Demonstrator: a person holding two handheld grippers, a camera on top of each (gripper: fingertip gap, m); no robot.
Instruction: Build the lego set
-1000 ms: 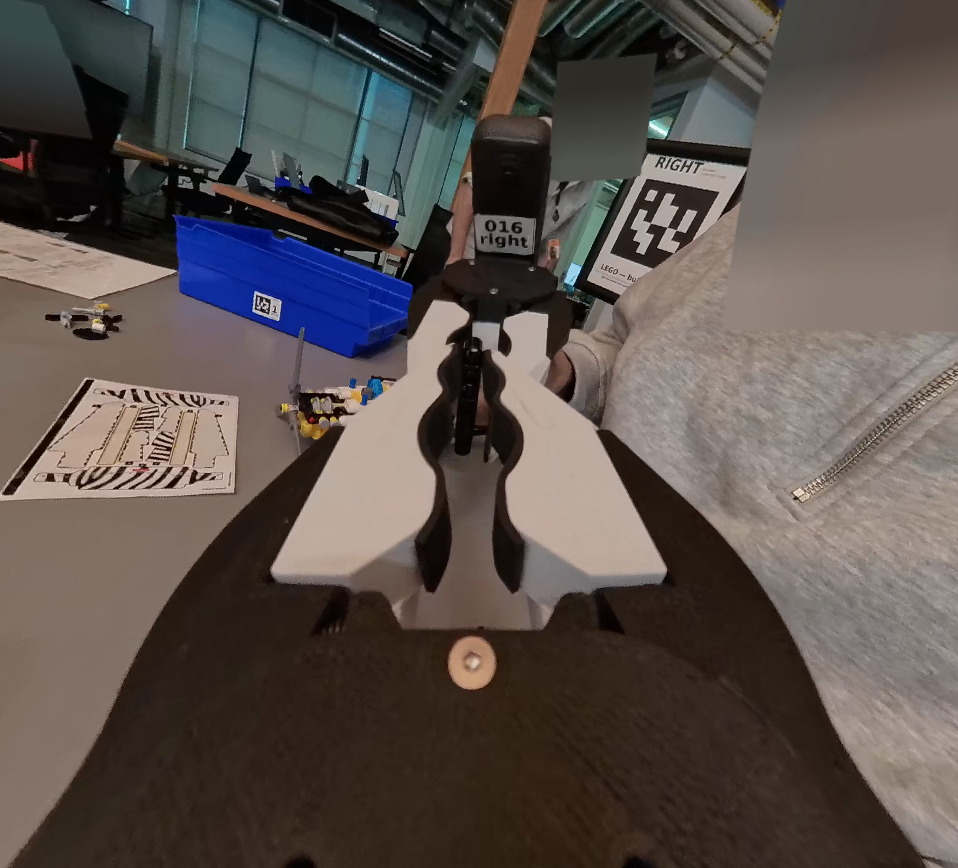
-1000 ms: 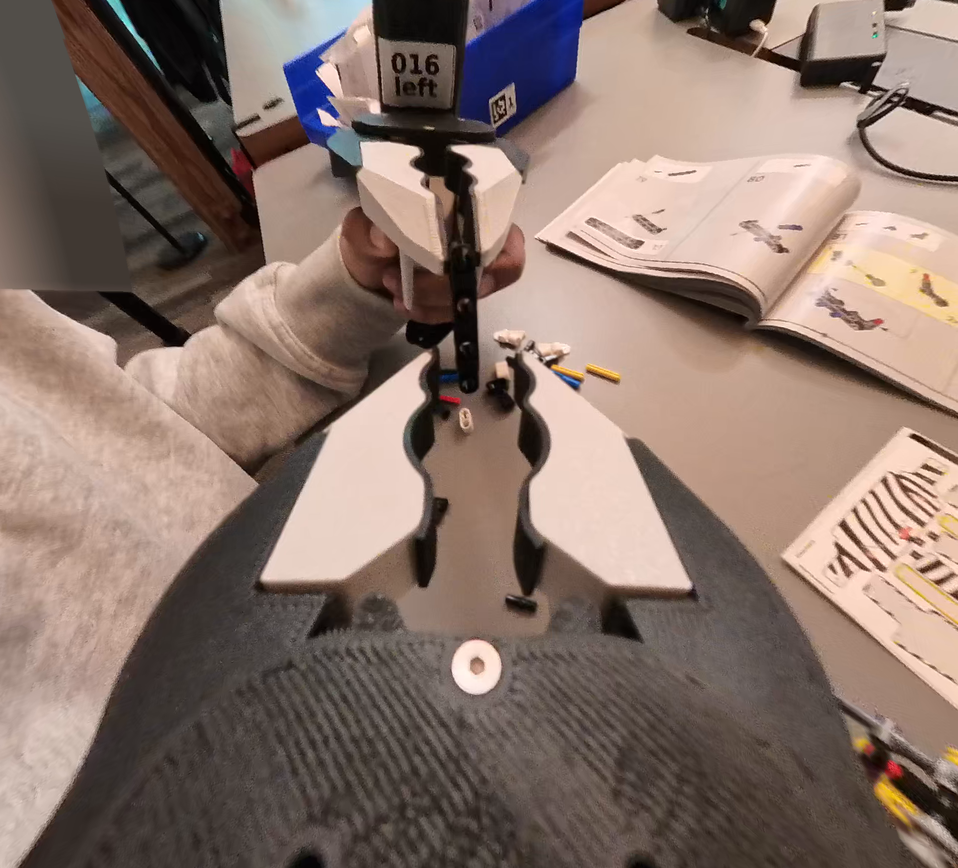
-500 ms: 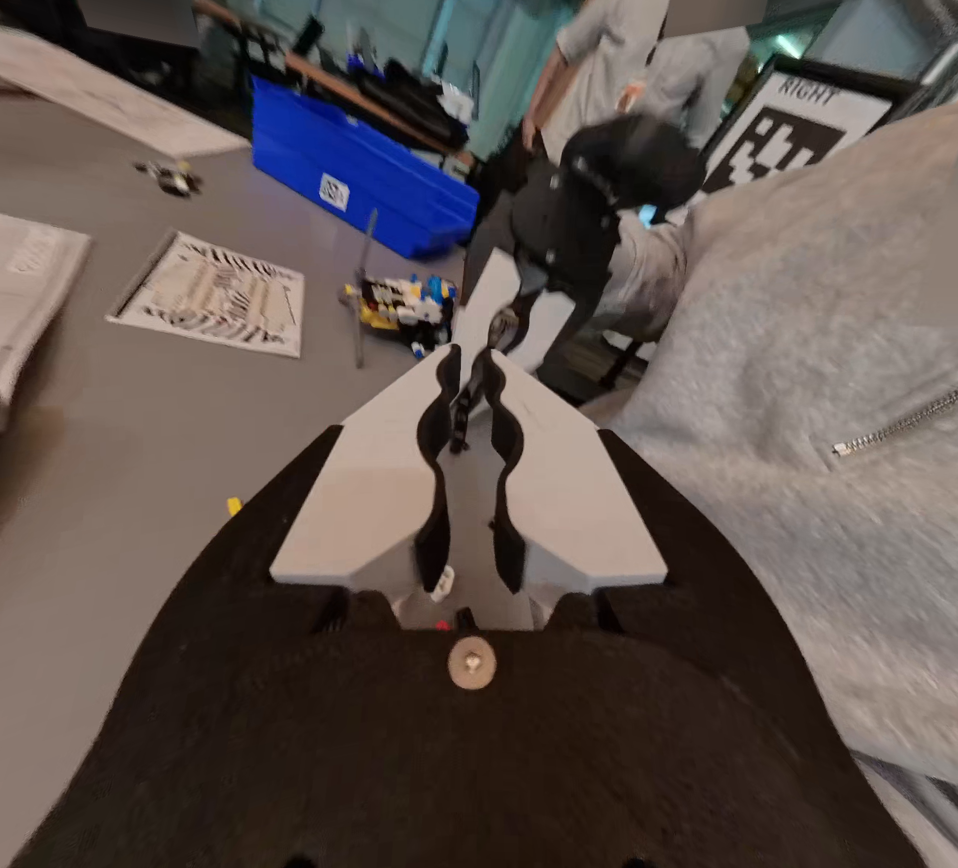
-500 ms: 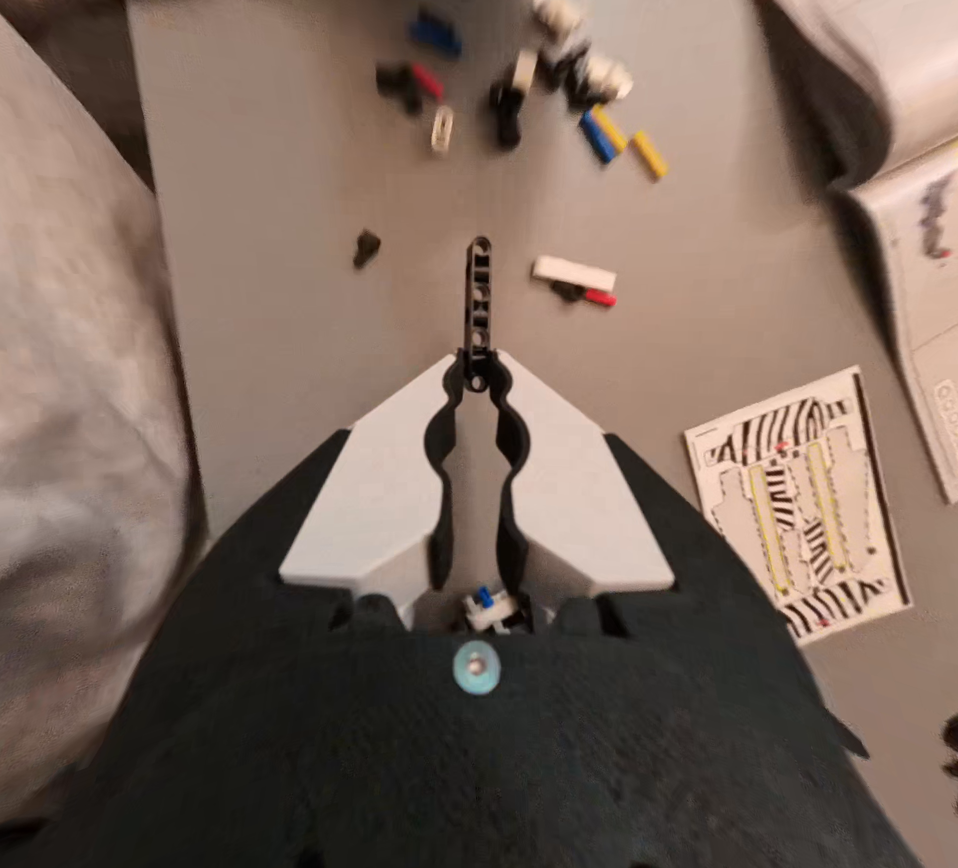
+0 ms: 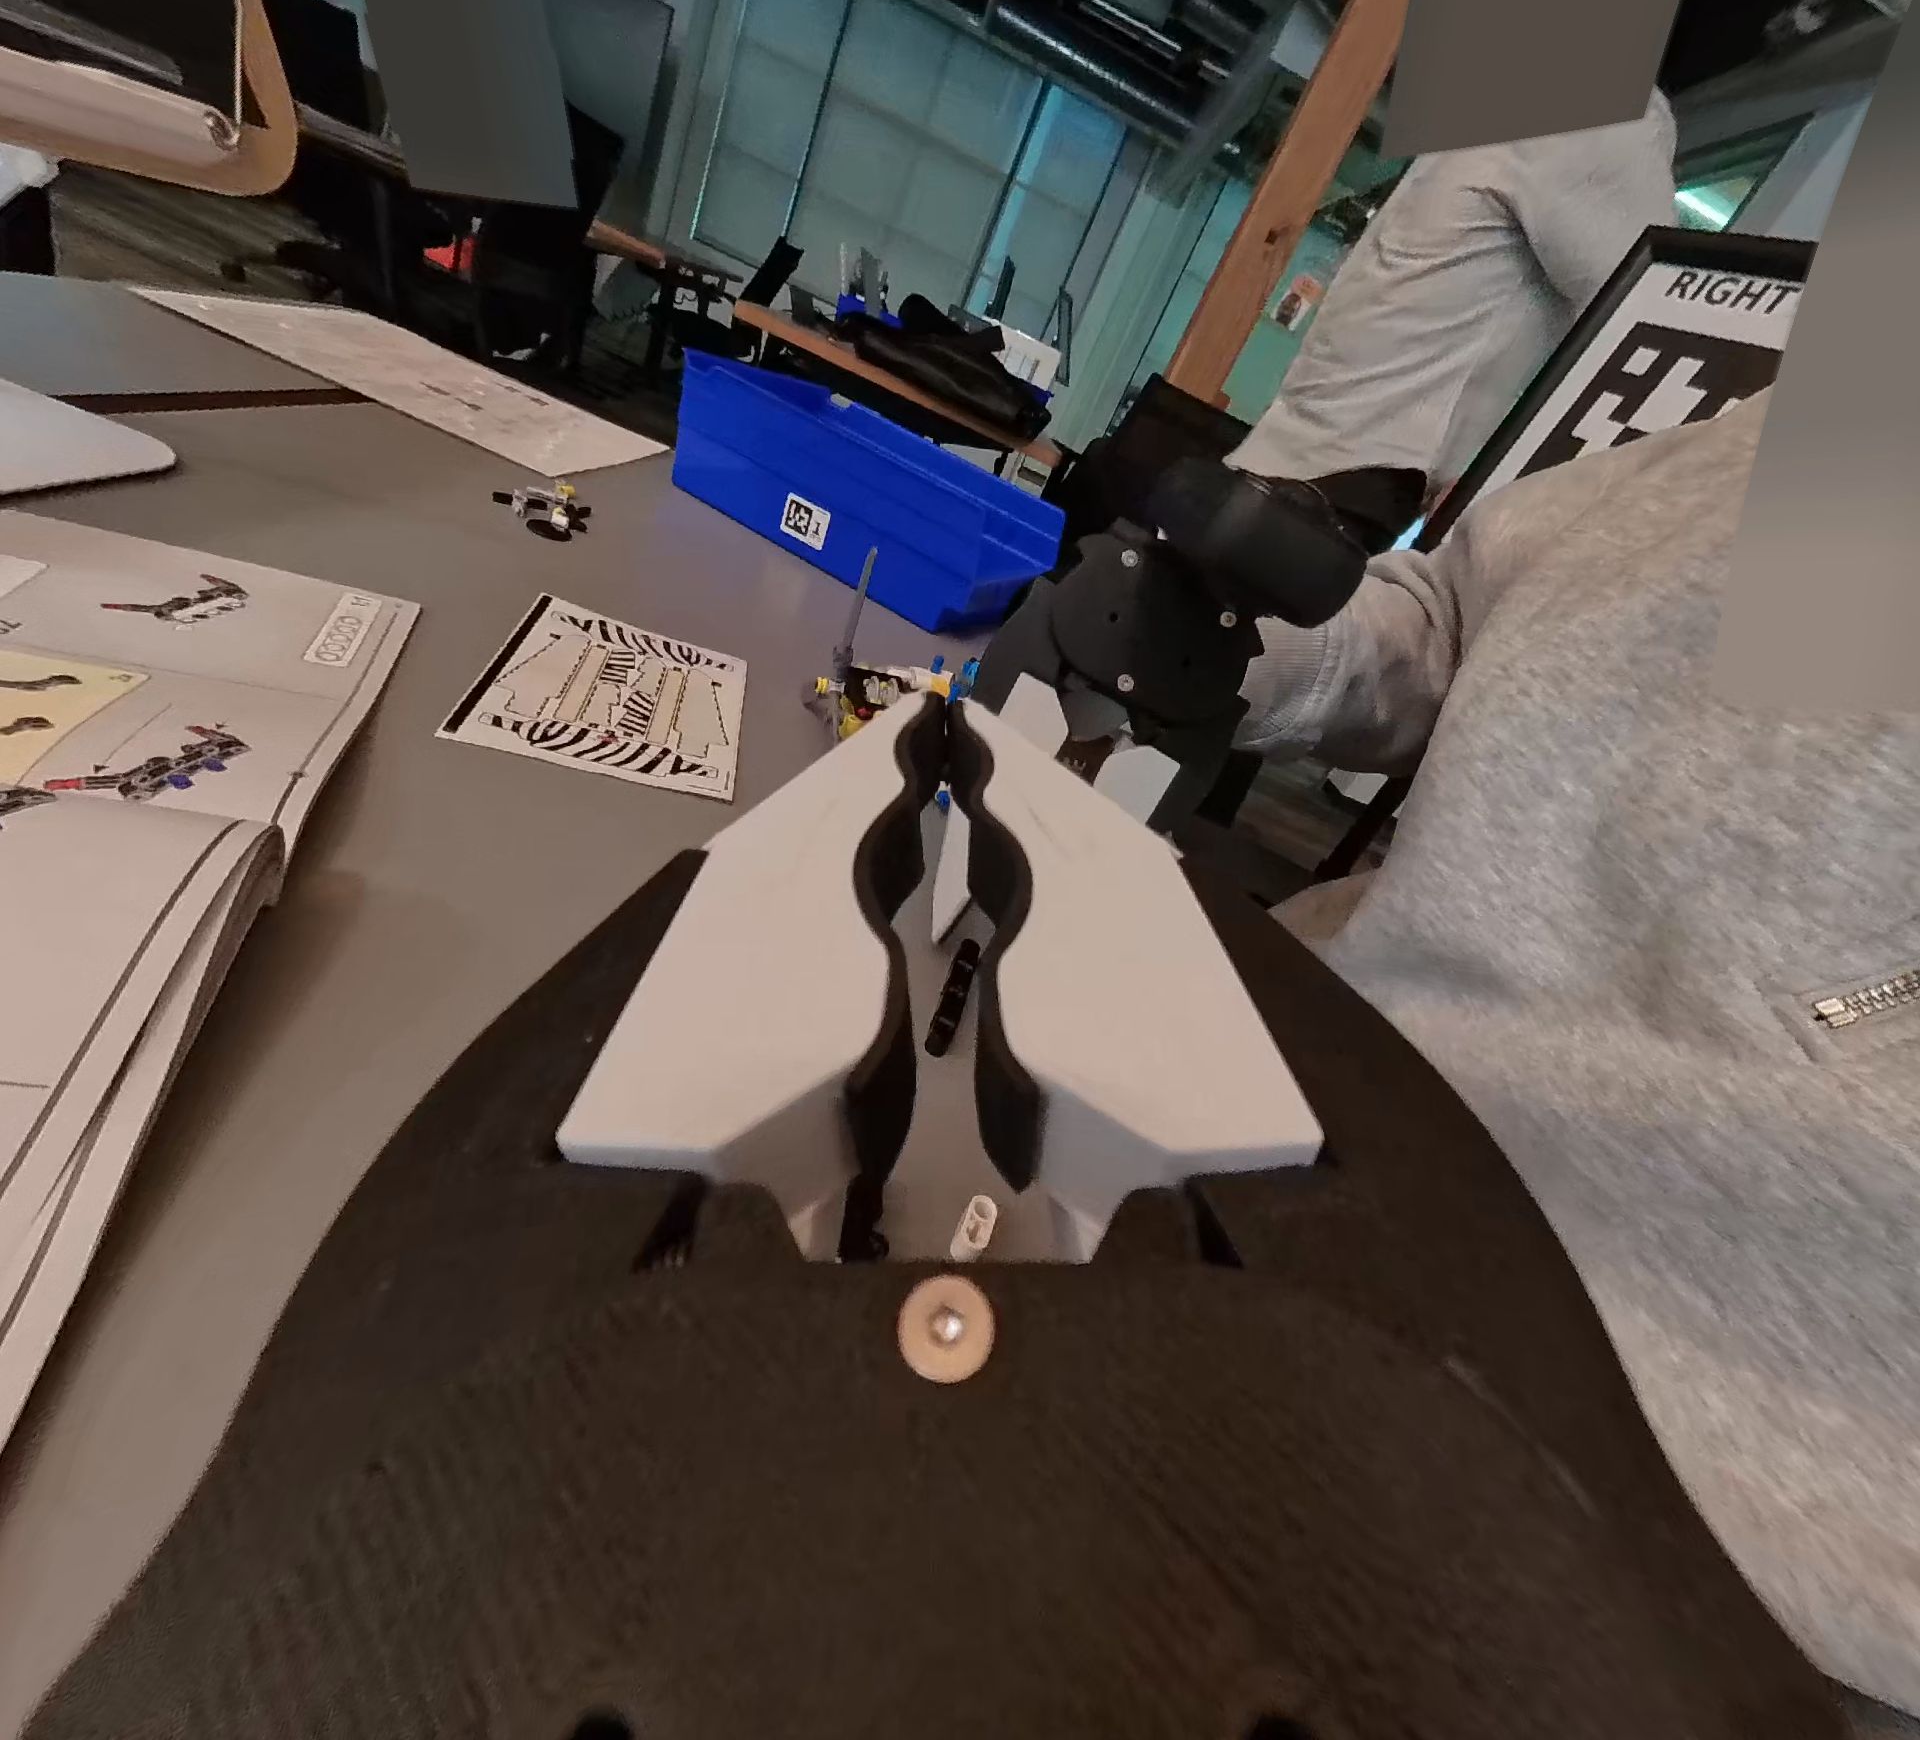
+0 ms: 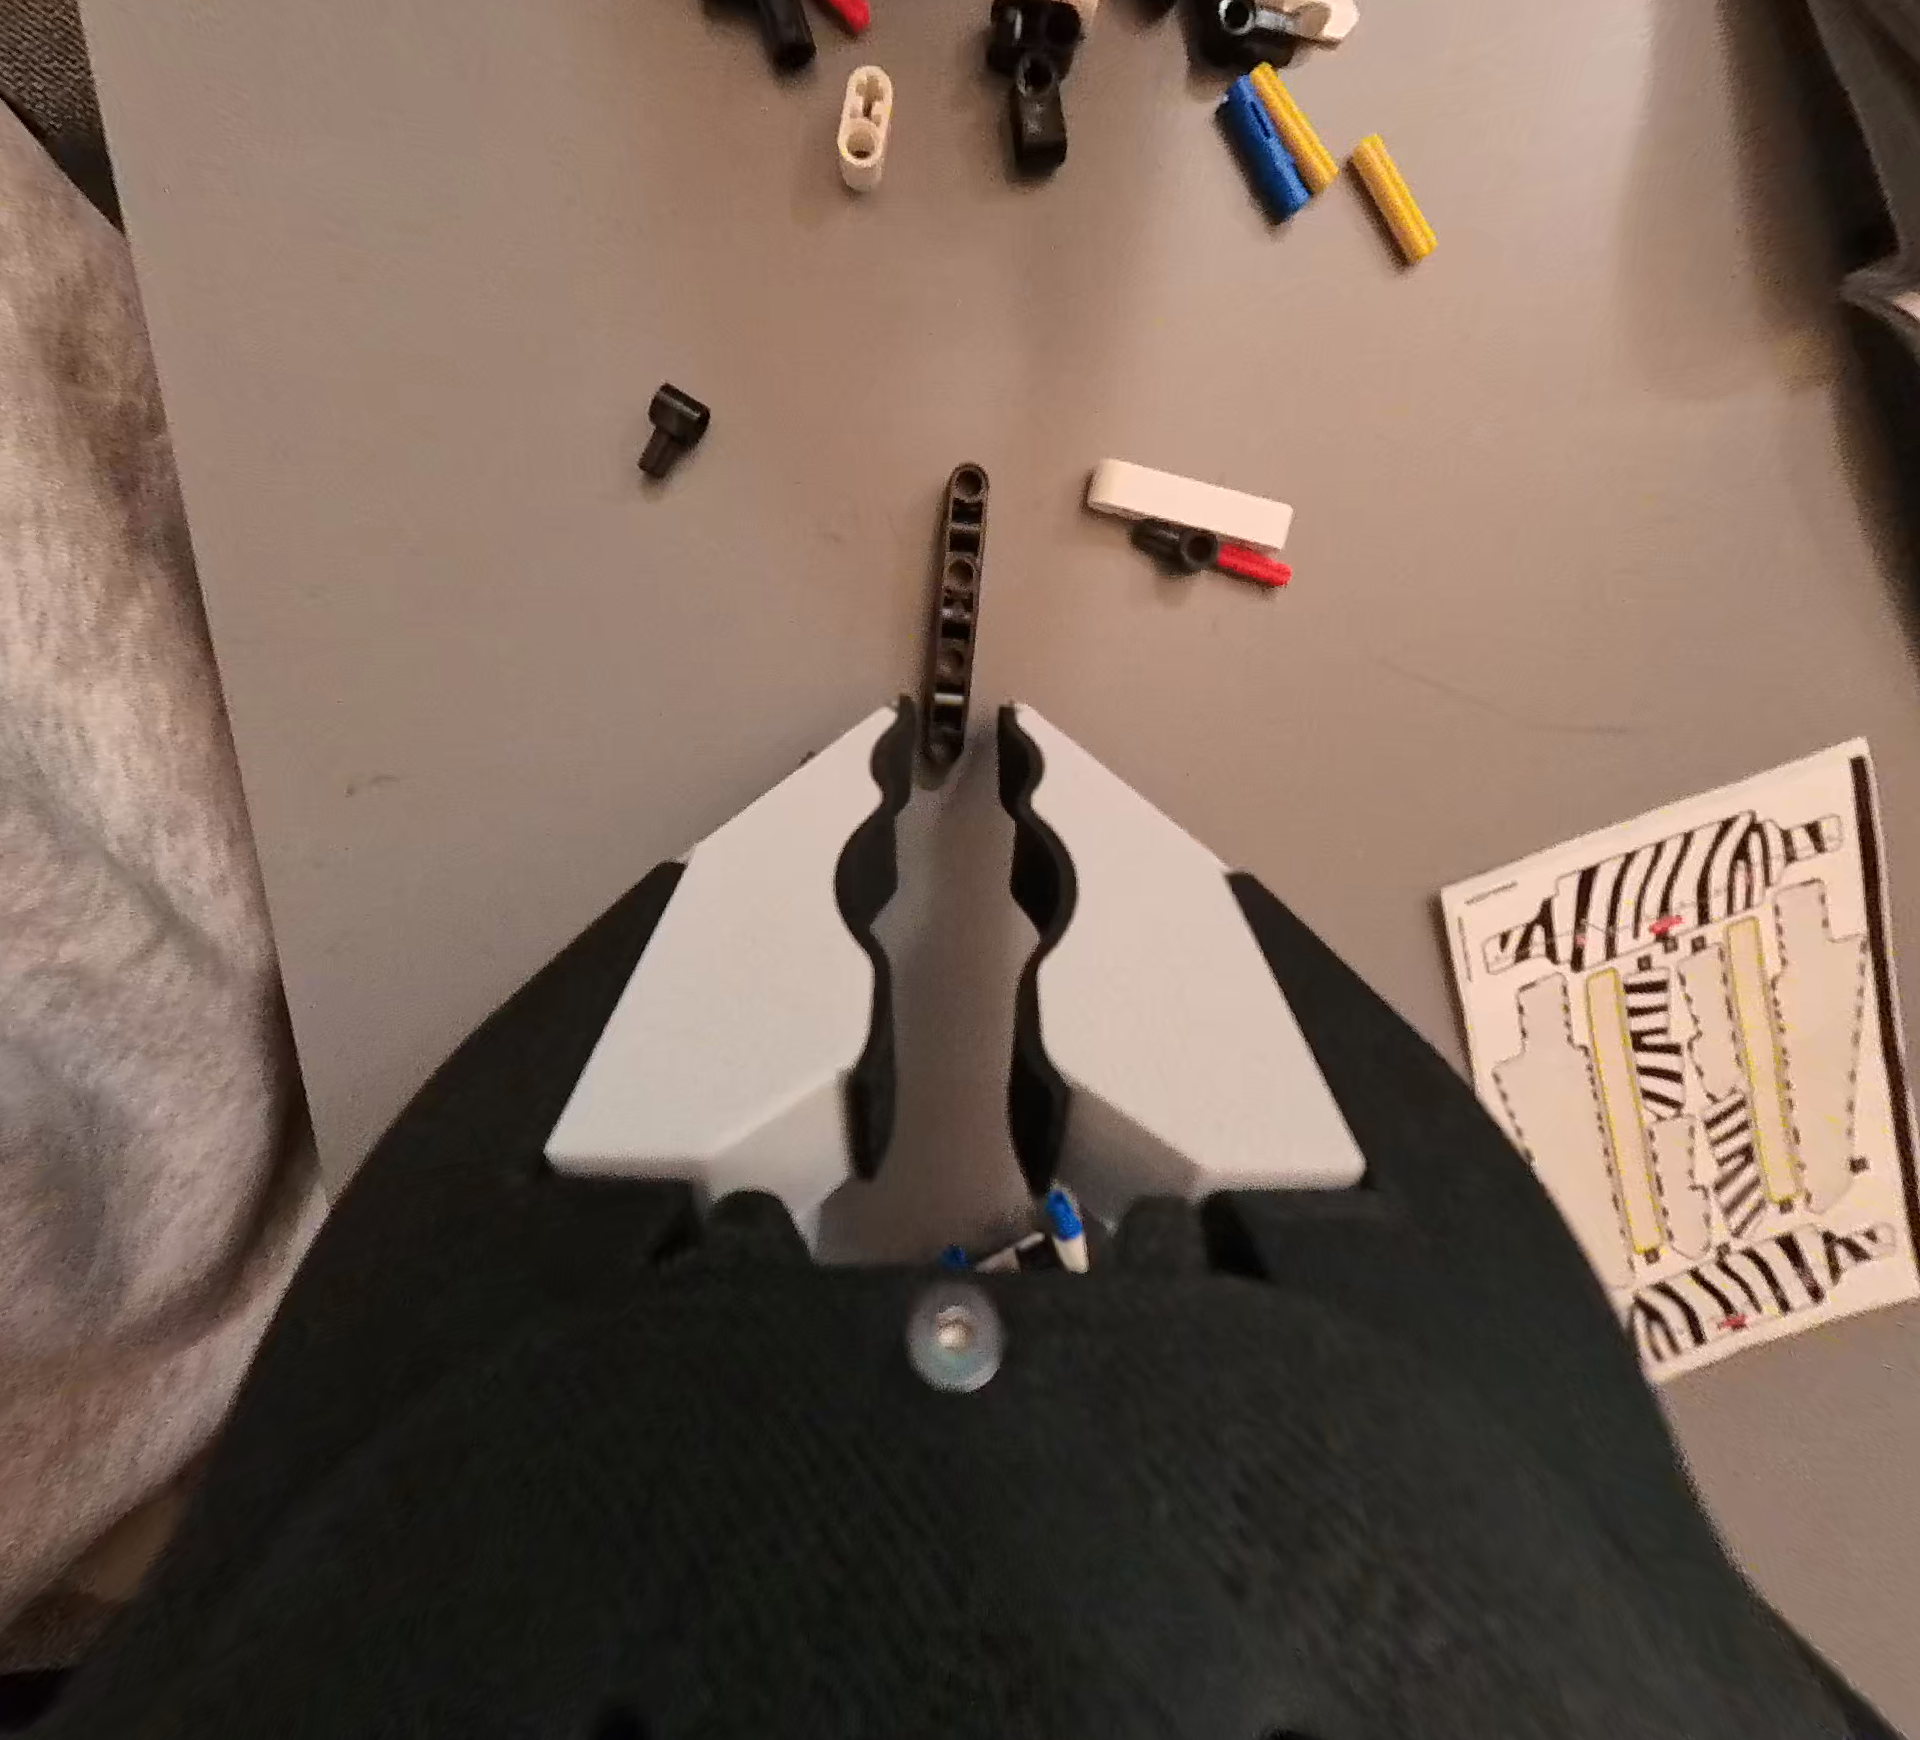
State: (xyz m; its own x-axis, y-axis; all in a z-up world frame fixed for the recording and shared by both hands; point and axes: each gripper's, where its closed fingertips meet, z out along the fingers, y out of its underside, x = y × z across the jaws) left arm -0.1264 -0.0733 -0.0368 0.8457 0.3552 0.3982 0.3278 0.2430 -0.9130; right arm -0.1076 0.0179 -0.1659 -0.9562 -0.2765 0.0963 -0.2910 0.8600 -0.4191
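Note:
A thin black Lego beam (image 6: pixel 961 610) lies on the grey table (image 6: pixel 416 443), its near end between my right gripper's tips. My right gripper (image 6: pixel 951 726) points down at the table and is open, with the jaws apart on either side of the beam's end. My left gripper (image 5: pixel 941 716) is shut with its tips touching and nothing between them. Through its gap I see the black beam (image 5: pixel 954 994) and a white finger of the right gripper (image 5: pixel 961 859). The partly built model (image 5: pixel 883 688) with a grey rod stands just beyond.
Loose pieces lie ahead of the right gripper: a white beam (image 6: pixel 1190 501), a black pin (image 6: pixel 673 428), blue and yellow axles (image 6: pixel 1283 137). There is a sticker sheet (image 6: pixel 1683 1046), an open instruction booklet (image 5: pixel 156 703) and a blue bin (image 5: pixel 862 495). A grey sleeve (image 6: pixel 94 755) is at the left. Spacing between my two grippers at the tips: around 15 cm. To the black pin (image 6: pixel 673 428): right tips about 6 cm, left tips about 15 cm.
The right gripper closed on the beam held by the left, carried it down to the table and has opened. The left gripper let go and has shut.

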